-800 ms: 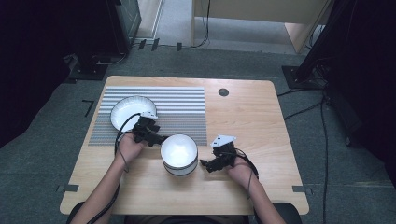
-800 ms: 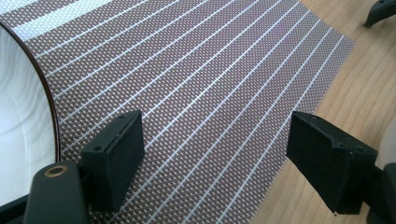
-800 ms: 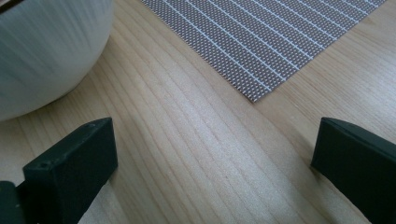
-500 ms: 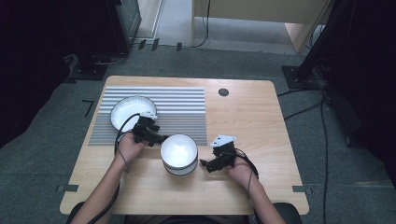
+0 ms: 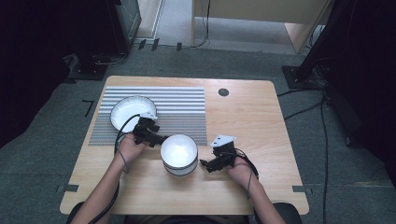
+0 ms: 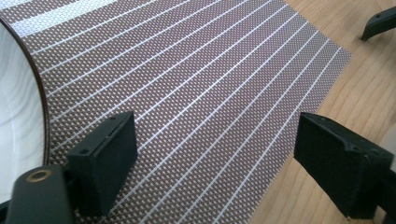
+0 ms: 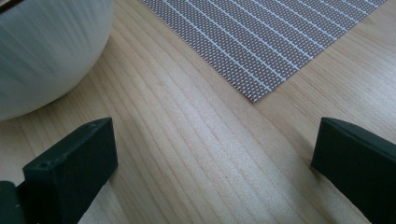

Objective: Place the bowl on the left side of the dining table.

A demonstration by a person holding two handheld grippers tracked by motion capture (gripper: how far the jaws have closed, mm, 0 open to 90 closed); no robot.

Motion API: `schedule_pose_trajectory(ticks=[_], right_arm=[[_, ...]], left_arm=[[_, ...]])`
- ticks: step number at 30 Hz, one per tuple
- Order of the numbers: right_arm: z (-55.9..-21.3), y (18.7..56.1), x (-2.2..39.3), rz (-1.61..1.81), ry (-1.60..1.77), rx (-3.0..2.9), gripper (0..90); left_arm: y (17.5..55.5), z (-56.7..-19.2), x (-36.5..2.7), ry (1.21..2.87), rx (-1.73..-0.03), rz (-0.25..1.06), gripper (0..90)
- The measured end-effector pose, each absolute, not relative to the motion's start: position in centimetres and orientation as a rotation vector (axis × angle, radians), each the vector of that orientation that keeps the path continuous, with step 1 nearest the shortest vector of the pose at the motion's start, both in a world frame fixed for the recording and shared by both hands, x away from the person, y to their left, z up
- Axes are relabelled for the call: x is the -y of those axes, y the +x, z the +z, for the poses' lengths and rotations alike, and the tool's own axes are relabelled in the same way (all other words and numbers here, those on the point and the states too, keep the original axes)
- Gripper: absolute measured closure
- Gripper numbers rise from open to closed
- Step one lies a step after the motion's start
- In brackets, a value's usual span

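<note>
- My left gripper (image 5: 158, 138) and right gripper (image 5: 205, 164) both have their jaws spread wide with nothing between them.
- The white bowl (image 5: 179, 154) stands on the worktop (image 5: 261, 121) between them, just off the striped mat (image 5: 182, 105).
- It looks rigid, smooth, breakable and probably slippery; I'd pinch the rim.
- No readable writing anywhere.

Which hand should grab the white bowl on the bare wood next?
Right, probably. The right tongs stand open, level with the bowl's side wall, which shows close by in the right gripper view. The left tongs, also open, face across the striped mat past the bowl's rim.
</note>
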State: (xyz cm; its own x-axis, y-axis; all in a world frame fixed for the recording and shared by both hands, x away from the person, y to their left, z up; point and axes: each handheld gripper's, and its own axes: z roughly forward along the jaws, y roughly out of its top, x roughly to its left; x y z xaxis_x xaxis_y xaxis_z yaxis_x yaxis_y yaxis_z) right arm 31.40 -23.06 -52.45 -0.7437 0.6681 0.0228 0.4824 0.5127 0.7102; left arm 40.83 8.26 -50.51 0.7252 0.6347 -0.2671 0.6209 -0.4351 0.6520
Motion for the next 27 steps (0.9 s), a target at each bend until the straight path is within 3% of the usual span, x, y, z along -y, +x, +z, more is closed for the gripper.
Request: schedule_pose_trajectory(ticks=[22,27], right_arm=[[-52.46,31.20,23.10,1.052,0.985,-2.493,0.0],[-52.46,31.17,23.11,1.051,0.986,-2.491,0.0]], left_arm=[[40.87,-50.49,-8.13,2.207,-0.890,0.027,10.0],[40.14,-50.82,-7.99,2.196,-0.878,0.111,10.7]])
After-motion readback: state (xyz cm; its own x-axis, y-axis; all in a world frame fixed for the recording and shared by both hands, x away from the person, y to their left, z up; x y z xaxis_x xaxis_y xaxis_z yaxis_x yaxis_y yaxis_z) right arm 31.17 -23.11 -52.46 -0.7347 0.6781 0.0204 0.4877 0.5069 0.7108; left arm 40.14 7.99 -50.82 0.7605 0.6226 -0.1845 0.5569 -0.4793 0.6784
